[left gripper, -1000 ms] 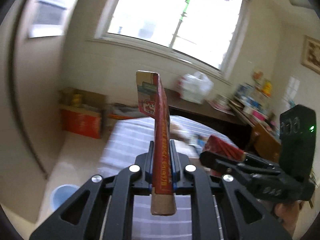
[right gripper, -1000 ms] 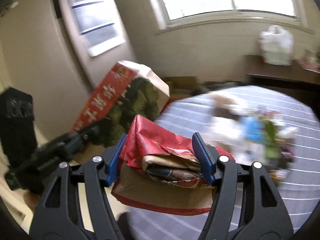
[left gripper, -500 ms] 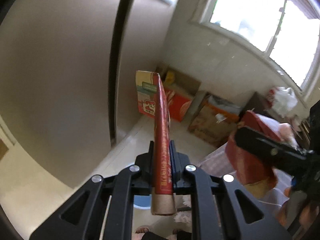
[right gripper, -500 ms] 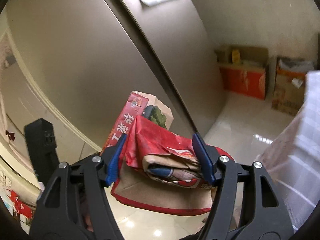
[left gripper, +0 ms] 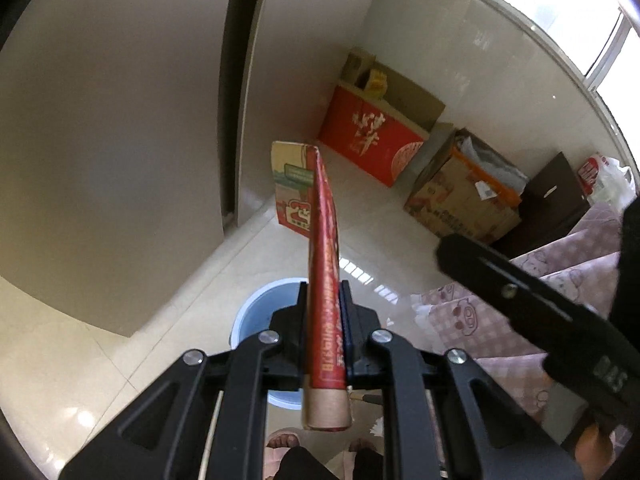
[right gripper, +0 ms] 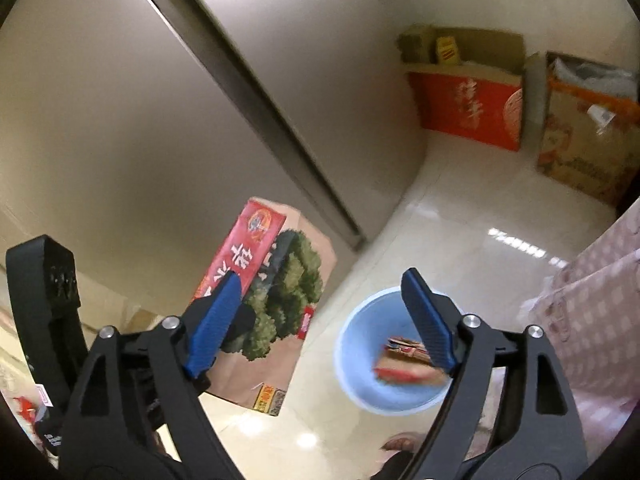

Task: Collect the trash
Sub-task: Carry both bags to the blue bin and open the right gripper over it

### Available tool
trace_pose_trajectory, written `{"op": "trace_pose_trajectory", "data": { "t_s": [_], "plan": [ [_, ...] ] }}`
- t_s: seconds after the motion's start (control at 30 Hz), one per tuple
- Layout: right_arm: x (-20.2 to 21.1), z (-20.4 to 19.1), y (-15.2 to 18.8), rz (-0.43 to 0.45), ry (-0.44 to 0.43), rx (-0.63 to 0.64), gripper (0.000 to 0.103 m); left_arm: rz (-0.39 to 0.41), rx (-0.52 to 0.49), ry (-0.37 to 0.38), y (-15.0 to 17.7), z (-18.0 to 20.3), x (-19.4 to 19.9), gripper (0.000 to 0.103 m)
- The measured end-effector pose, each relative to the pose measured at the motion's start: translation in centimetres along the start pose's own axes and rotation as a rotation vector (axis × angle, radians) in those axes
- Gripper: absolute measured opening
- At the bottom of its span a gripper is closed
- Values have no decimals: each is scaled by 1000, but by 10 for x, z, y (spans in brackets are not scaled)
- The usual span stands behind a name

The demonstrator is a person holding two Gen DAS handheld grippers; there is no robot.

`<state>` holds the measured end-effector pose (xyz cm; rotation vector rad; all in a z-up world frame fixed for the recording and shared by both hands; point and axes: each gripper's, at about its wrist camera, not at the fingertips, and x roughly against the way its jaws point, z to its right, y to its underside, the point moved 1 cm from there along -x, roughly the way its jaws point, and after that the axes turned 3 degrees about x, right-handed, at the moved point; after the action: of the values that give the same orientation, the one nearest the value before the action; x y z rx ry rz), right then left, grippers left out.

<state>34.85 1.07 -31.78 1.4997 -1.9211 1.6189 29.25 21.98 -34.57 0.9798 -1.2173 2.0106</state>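
My right gripper (right gripper: pixel 320 320) stands spread and empty above the blue bin (right gripper: pixel 360 364), where a crumpled red packet (right gripper: pixel 404 364) already lies. My left gripper (left gripper: pixel 324 300) pinches the flattened red carton (left gripper: pixel 322 240) edge-on, its far end reaching beyond the bin's rim. I judge the carton goes in next: I should centre it over the opening, tip the long end downward, then release, lest it catch the rim

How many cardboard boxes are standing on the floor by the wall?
2: a red cardboard box in the corner, and a brown cardboard box with orange trim right beside it. More may be hidden out of view.
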Motion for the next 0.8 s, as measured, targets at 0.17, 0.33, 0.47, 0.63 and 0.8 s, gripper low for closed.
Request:
{"op": "trace_pose_trajectory", "data": {
  "t_s": [0.17, 0.33, 0.47, 0.63, 0.8],
  "plan": [
    [15, -6, 3, 107, 153, 106, 95, -27, -14, 1, 7, 1, -23, 14],
    [30, -3, 1, 173, 249, 113, 97, -53, -20, 3, 7, 5, -36, 16],
    [38, 3, -5, 205, 264, 92, 97, -64, -7, 0, 5, 9, -40, 22],
    [43, 11, -8, 214, 269, 84, 97, -52, -6, 25, 0, 12, -34, 23],
    [45, 12, -4, 204, 279, 70, 97, -11, 8, 29, -5, 16, -23, 53]
  ]
}}
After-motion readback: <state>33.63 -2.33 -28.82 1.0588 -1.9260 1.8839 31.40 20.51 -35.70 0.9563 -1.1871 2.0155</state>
